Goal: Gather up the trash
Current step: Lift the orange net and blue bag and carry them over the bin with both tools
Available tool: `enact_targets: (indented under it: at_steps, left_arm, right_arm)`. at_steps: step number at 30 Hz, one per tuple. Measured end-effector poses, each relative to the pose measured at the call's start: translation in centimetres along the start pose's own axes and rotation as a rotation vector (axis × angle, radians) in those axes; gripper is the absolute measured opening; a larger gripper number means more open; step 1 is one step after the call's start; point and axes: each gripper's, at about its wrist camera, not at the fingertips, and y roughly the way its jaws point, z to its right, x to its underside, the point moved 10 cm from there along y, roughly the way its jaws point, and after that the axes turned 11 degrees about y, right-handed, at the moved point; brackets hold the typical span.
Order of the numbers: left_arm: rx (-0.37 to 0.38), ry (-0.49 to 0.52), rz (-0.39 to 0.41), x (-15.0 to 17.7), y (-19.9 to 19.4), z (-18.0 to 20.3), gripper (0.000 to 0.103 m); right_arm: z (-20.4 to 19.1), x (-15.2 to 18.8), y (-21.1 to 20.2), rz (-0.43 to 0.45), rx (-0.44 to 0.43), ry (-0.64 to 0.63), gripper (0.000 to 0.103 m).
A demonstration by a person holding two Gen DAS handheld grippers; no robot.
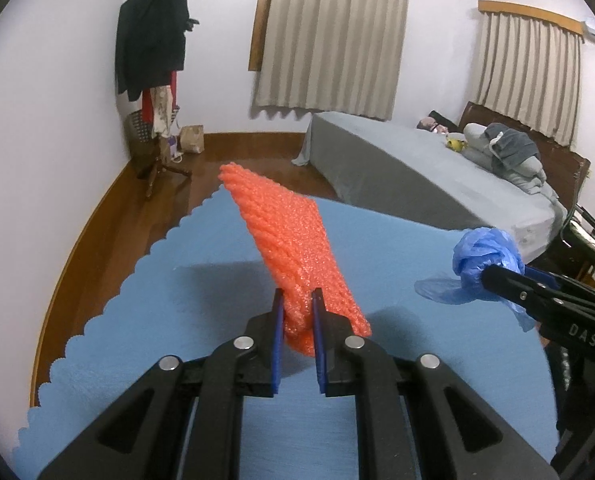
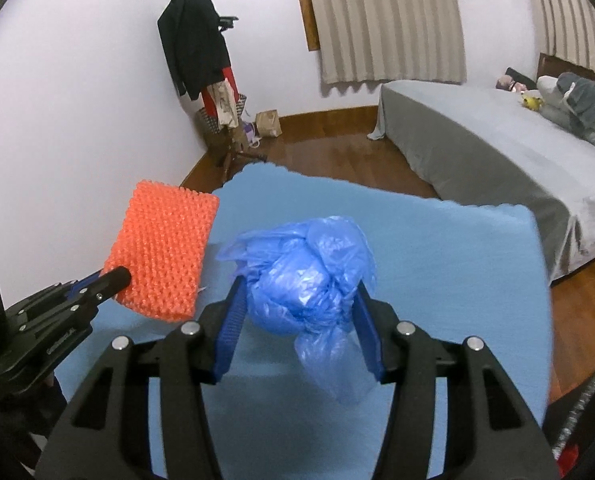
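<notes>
I was working in a bedroom with pale walls and a wooden floor, over a light blue cloth (image 1: 201, 280) with a scalloped edge that covered the work surface. My left gripper (image 1: 297, 300) had its blue pads pinched narrow on the lower end of an orange foam net sleeve (image 1: 293, 240), which stuck up and away from the jaws, lifted clear of the cloth with its shadow lying below. My right gripper (image 2: 299, 286) sat at about half width, its pads pressed against the two sides of a crumpled blue plastic bag (image 2: 301, 272); a loose tail of the bag hung down between the fingers. From the left camera the bag bundle showed at the right edge, well apart from the sleeve.

Beyond the cloth's far edge lay bare floor. A coat rack (image 1: 153, 52) stood in the corner, hung with a dark jacket and something red, a woven basket (image 1: 137, 128) and a brown paper bag (image 1: 191, 138) at its foot. To the right stood a bed (image 1: 417, 176) under a grey sheet, with folded bedding (image 1: 505, 152) near the headboard. Striped beige curtains (image 1: 329, 36) covered two windows.
</notes>
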Motion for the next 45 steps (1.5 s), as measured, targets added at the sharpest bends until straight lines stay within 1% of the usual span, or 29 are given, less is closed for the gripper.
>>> enact_targets:
  at_steps: [10,21,33,45]
  left_arm:
    - [0.042,0.033,0.050,-3.1,-3.5,4.8,0.013]
    - [0.096,0.086,0.081,-4.6,-7.4,11.0,0.013]
    - [0.140,0.139,0.119,-5.9,-10.8,15.5,0.013]
    - [0.220,0.188,0.141,-6.1,-13.0,20.5,0.013]
  right_arm:
    - [2.2,-1.3,-7.2,0.084,0.021,0.020,0.050]
    - [4.3,-2.1,-15.1,0.178,0.053,0.013,0.050]
    - [6.9,-2.4,-20.5,0.233,0.083,0.033,0.050]
    - [9.6,-0.8,-24.5,0.244,0.130,0.055,0.050]
